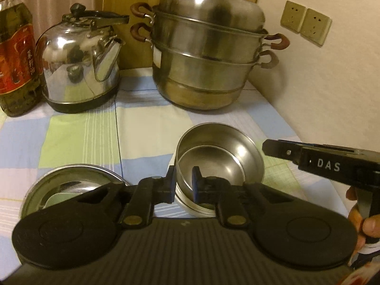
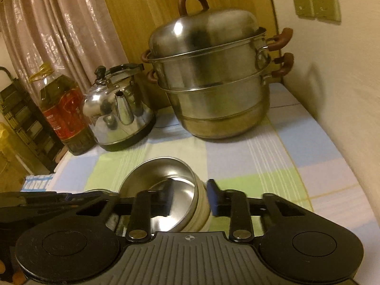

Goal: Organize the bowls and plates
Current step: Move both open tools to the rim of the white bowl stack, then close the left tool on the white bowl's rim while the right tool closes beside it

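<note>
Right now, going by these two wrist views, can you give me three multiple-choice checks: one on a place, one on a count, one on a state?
1. Where does the kettle stand?
A. between the oil bottle and the steamer pot
B. on top of a plate
C. inside a bowl

2. How many wall sockets show?
A. one
B. two
C. four

3. How is the left tool?
A. wide open in the air
B. shut on the wall of the nested steel bowls
C. holding a spoon

Answers:
1 A, the bottle is on one side of it and the pot on the other.
2 B, two sit side by side.
3 B, it pinches the bowls' near wall.
</note>
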`<state>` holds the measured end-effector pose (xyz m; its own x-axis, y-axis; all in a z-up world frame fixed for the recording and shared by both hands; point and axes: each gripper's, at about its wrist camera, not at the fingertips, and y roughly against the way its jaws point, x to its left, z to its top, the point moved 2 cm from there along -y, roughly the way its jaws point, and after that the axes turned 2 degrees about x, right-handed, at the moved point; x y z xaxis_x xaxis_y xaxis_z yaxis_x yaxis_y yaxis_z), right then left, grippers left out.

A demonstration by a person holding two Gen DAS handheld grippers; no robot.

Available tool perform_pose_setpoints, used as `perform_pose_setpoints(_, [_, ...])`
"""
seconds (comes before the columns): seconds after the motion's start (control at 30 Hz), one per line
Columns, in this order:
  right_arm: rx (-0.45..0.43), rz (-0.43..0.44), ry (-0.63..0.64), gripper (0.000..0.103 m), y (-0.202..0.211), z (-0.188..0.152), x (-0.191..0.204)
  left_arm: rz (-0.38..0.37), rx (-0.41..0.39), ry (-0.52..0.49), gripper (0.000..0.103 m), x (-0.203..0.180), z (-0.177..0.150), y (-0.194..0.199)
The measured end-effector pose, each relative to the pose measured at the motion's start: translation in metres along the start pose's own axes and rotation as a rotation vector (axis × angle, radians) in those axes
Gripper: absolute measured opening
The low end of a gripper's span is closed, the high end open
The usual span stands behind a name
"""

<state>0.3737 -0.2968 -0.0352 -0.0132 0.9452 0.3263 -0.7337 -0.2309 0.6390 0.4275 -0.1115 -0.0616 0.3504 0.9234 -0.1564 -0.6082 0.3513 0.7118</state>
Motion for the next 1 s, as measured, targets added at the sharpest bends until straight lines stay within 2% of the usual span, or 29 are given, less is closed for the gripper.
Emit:
perform_pose_setpoints(0.2, [0.011, 0.048, 0.021, 0.008, -0.011, -0.003, -0.006, 0.014, 0.013, 0.021, 0.007, 0.001, -0.004, -0.008])
perform_pose_setpoints(0.4, [0.031, 0.070, 0.027, 0.005, -0.018, -0.008, -0.008, 0.031, 0.033, 0.032, 0.007, 0.002, -0.008, -0.015])
perform_pose_setpoints(0.93, [0.080, 0.049, -0.005, 0.007, -0.026, -0.009, -0.019, 0.015, 0.061, 0.084, 0.009, 0.004, -0.003, -0.024])
perform_pose_setpoints(0.97, [0.074, 0.048, 0.001, 0.009, -0.027, -0.008, -0.018, 0.013, 0.063, 0.090, 0.011, 0.005, -0.002, -0.025])
perform_pose_setpoints(1.0, [0.074, 0.049, 0.003, 0.016, -0.028, -0.006, -0.019, 0.012, 0.064, 0.094, 0.013, 0.006, -0.002, -0.026])
